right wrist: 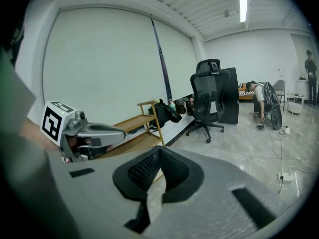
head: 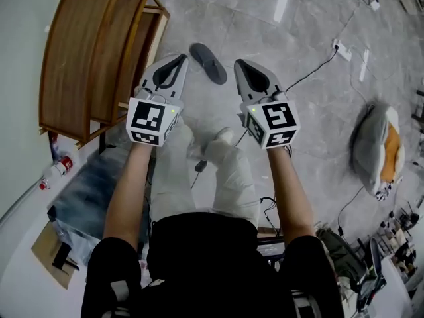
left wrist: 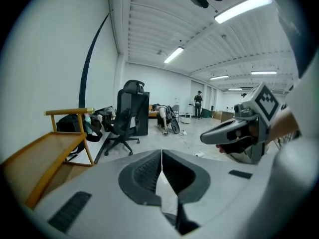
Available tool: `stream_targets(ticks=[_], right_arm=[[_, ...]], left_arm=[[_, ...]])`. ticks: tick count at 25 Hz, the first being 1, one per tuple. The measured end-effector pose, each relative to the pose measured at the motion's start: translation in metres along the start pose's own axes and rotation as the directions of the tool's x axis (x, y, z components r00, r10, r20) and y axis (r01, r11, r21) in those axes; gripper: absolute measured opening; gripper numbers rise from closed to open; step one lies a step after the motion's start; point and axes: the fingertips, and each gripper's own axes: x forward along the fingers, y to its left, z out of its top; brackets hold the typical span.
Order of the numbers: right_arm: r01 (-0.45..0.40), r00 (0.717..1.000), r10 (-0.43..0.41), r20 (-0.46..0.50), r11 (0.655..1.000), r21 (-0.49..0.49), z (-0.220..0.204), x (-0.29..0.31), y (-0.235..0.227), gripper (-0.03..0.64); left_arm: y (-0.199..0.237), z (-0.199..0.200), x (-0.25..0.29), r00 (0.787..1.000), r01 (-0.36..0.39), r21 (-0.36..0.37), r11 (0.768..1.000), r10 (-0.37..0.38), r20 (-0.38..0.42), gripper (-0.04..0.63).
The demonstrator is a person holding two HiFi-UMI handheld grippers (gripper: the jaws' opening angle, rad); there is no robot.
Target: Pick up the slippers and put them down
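One dark grey slipper (head: pixel 207 63) lies on the marble floor, between and just beyond my two grippers in the head view. No second slipper shows. My left gripper (head: pixel 177 59) is raised in front of me, its jaws meeting at the tips with nothing between them (left wrist: pixel 162 152). My right gripper (head: pixel 240 63) is held level with it, jaws also closed and empty (right wrist: pixel 159 151). Each gripper shows in the other's view: the right gripper (left wrist: pixel 209 137) and the left gripper (right wrist: pixel 119 132). Both hang well above the slipper.
A wooden shoe rack (head: pixel 99 52) stands at the left against the wall. A black office chair (left wrist: pixel 124 118) is farther off. Cables and a power strip (head: pixel 342 50) cross the floor at right, near a grey and orange bag (head: pixel 379 150). My feet (head: pixel 222 140) are below the grippers.
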Motion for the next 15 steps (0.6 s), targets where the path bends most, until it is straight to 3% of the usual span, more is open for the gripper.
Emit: stream_targets(ticks=[15], right_arm=[[-0.02, 1.0, 0.02, -0.004, 0.998, -0.068, 0.088, -0.128, 0.043, -0.002]], left_arm=[[-0.067, 0.115, -0.094, 0.998, -0.054, 0.012, 0.998, 0.054, 0.016, 0.008]])
